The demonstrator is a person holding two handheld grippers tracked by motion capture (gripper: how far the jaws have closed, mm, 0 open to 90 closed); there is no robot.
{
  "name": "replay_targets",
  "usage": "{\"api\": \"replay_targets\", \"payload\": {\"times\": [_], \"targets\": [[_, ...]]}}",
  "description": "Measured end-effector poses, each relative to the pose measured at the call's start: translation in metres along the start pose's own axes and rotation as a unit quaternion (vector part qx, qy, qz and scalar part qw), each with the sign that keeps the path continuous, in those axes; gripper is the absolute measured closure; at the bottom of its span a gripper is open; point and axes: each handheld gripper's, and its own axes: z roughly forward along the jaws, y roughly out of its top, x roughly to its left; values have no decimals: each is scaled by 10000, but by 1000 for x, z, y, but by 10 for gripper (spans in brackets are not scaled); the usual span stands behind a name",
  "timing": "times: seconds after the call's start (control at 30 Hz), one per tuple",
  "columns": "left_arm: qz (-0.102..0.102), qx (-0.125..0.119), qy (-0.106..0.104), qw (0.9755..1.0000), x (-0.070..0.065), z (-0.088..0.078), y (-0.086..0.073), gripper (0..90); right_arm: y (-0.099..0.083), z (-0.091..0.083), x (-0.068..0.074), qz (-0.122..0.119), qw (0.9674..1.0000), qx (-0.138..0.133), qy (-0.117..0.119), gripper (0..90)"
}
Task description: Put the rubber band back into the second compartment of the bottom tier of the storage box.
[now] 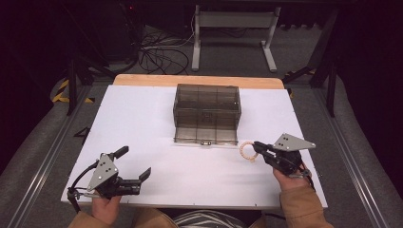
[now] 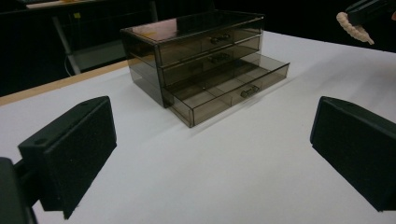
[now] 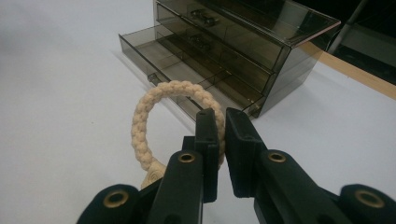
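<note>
**Right claw clamps braided ring beside open drawer box**

High view: white table [image 1: 142,109] with a smoked transparent drawer box [image 1: 206,107] sitting toward 12 o'clock of the table's middle. Its bottom drawer [image 1: 205,135] is pulled out toward the person; the two drawers above it are pushed in (three tiers, small handles on each front).

Right claw [image 1: 255,146] at about 4 o'clock from the box, just off the open drawer's right front corner. It is clenched on a beige braided ring [image 1: 246,151]. In the right gripper view the jaws stand nearly together, pinching the ring [image 3: 144,121] at its near side, the loop standing up ahead of the claw [image 3: 223,140] with the drawer box [image 3: 243,42] behind it. A knot or bead sits at the ring's lower end (partly hidden by the jaw). The left gripper view catches the ring [image 2: 355,28] off the table, at its 1 o'clock corner.

Left claw [image 1: 134,164] at about 7 o'clock from the box, well apart from it, near the table's front edge. Released: jaws spread wide, nothing between them. Left gripper view shows both pads [image 2: 74,149] far apart over bare table, the box [image 2: 205,60] ahead at 12 o'clock.
</note>
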Motion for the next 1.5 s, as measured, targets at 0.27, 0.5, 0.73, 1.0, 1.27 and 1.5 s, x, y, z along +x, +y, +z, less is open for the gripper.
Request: {"api": "replay_targets", "payload": {"times": [0.27, 0.5, 0.73, 1.0, 1.27, 1.5], "targets": [[-4, -15, -2, 10000, 0, 0, 0, 9, 0, 0, 0, 76, 9999, -101, 8, 840], [10, 0, -1, 10000, 0, 0, 0, 9, -1, -1, -1, 127, 9998, -175, 20, 839], [5, -1, -2, 10000, 0, 0, 0, 9, 0, -1, 0, 126, 9996, -232, 20, 840], [-10, -17, -5, 10000, -1, 1, 0, 9, 9, 2, 0, -16, 9996, -285, 44, 840], [-15, -13, -4, 10000, 0, 1, 0, 9, 22, 12, 2, -92, 9996, -258, 94, 840], [-20, -25, -7, 10000, 0, 1, 0, 9, 32, 24, 3, -111, 9995, -267, 134, 840]]}}
